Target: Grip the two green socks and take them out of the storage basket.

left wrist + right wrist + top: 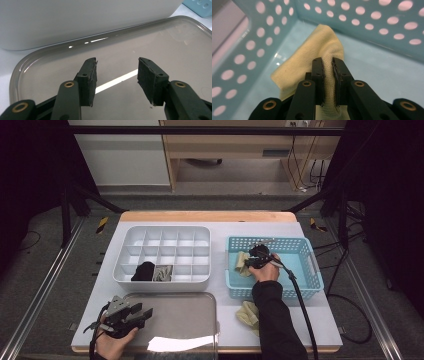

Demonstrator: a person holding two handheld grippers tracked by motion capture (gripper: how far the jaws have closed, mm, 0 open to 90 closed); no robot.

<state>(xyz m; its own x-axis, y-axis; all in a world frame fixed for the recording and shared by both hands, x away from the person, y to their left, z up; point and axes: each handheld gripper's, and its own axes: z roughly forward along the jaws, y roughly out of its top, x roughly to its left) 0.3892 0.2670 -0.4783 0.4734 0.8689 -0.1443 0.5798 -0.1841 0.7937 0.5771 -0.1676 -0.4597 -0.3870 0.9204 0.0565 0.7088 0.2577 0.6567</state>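
Right tongs clamping one pale yellow knitted sock; left tongs gaping apart.
Second yellow sock lying half hidden under the sleeve.

Sleeve covers part of the second yellow sock on the desk; the bottom edge cuts the clear lid; dark item in the organizer unidentifiable.

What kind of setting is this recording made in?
Probably a lab recording station: a table inside a dark metal frame, loose cables on the floor behind, and sorting props like the basket.
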